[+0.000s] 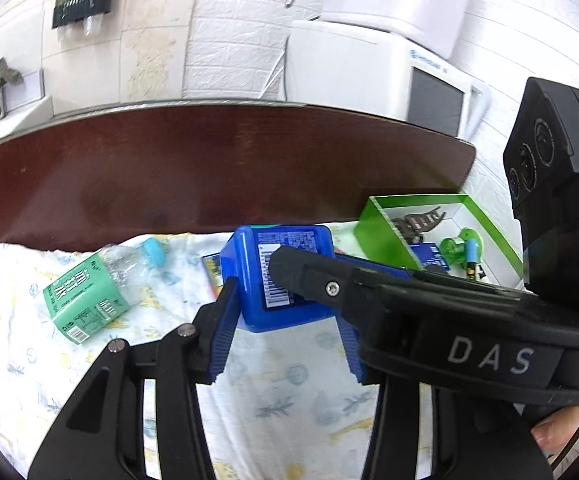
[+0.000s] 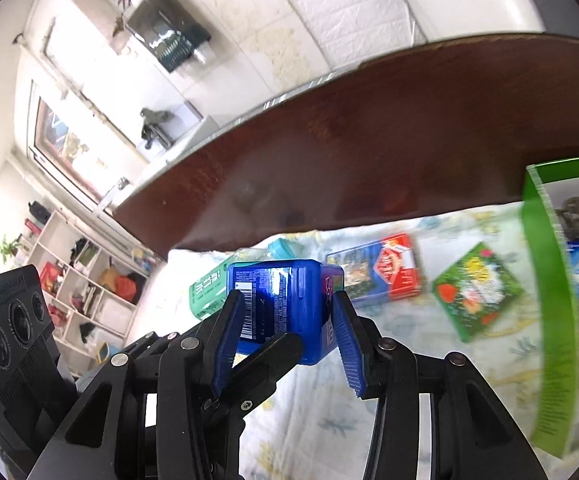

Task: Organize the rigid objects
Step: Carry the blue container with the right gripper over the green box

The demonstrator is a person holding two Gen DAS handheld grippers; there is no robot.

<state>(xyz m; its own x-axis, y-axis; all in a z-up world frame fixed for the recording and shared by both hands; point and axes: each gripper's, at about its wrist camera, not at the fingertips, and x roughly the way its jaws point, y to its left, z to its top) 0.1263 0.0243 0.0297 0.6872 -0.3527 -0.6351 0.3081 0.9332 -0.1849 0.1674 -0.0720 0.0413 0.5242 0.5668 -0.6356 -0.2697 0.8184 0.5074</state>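
One blue plastic box (image 2: 285,308) is up off the cloth, and two tongs, the left tongs (image 1: 285,312) and the right tongs (image 2: 285,344), close on it. On the patterned cloth (image 1: 289,392) lie one green-labelled bottle (image 1: 85,300) to the left, and further right one red and blue packet (image 2: 385,276) and one green flowered packet (image 2: 477,300). One green box (image 1: 381,228) stands far right, with several small items inside, too jumbled to count.

I read "DAS" in pale letters on the right gripper (image 1: 285,276) body; other labels blur.
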